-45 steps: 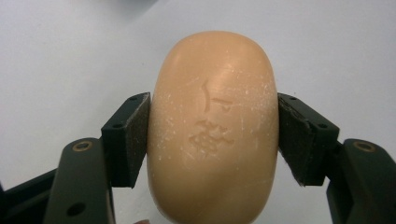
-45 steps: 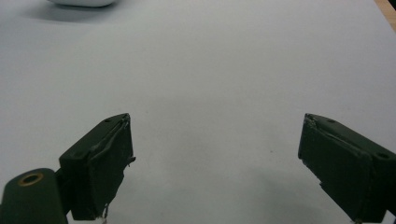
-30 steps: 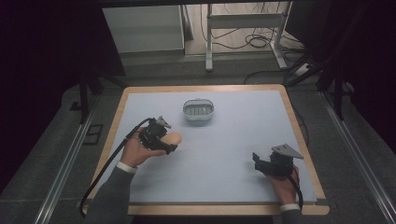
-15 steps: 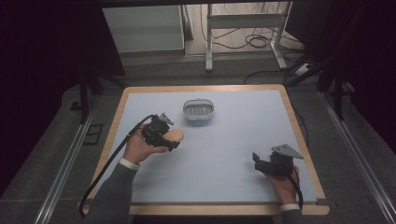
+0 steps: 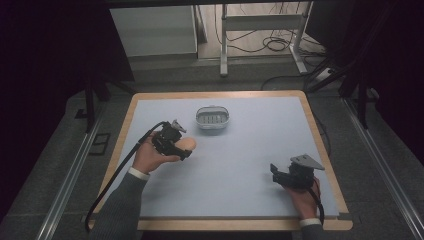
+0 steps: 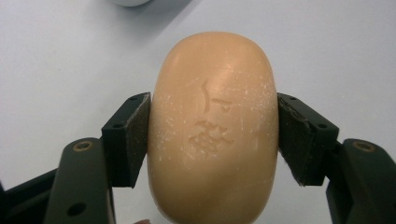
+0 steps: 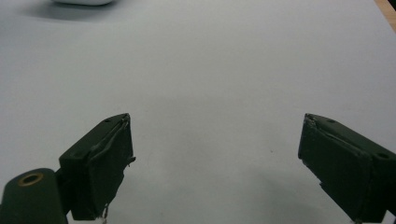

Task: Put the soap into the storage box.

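Observation:
A tan oval soap bar [image 6: 212, 126] with stamped characters is clamped between the two black jaws of my left gripper [image 6: 214, 135]. From above, that soap bar [image 5: 187, 144] pokes out of the left gripper [image 5: 184, 148] at the left middle of the table, just short of a small grey soap dish [image 5: 212, 119]. My right gripper [image 5: 274, 174] rests low near the front right of the table, held by a hand. Its jaws stand wide apart in the right gripper view [image 7: 215, 163], with bare table between them.
The pale blue table top [image 5: 250, 150] has a wooden rim [image 5: 320, 135]. A cable [image 5: 120, 175] trails from the left gripper along the forearm. Beyond the table's far edge are a dark floor, a white cabinet [image 5: 152, 30] and table legs with cables.
The left gripper has carried the soap bar a little forward and to the right, toward the dish. The right gripper has stayed still.

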Demonstrator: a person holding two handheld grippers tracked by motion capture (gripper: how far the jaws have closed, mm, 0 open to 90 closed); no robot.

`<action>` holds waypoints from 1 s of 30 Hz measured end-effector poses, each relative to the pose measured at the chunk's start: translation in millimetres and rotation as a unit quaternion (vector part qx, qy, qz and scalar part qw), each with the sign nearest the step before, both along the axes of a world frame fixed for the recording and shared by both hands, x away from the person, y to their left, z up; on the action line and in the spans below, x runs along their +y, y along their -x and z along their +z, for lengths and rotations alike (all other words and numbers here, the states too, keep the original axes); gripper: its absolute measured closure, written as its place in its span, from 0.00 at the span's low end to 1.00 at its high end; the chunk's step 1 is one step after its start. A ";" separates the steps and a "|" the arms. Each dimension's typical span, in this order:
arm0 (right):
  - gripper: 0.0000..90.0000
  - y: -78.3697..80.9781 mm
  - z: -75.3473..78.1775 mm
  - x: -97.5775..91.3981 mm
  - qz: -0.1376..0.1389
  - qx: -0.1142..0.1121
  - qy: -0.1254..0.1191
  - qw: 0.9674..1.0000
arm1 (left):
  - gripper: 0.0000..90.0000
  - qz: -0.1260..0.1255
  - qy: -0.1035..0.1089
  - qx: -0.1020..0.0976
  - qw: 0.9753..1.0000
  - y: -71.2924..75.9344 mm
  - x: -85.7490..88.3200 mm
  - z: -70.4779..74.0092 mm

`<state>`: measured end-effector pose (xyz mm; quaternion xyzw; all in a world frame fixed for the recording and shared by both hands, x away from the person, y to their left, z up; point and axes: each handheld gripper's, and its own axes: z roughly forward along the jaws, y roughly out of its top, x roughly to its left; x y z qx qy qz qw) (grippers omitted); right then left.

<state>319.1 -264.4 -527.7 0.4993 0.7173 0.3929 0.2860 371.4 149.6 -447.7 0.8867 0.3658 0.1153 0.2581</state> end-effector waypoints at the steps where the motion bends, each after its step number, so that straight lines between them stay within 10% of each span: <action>1: 0.11 0.1 0.0 0.1 0.000 0.000 0.001 1.000 | 0.36 -0.002 0.001 0.001 1.000 -0.6 -0.8 0.9; 30: 0.11 -0.3 -0.1 0.0 0.000 0.002 0.000 1.000 | 0.36 -0.011 -0.008 -0.008 1.000 -13.7 -14.0 8.9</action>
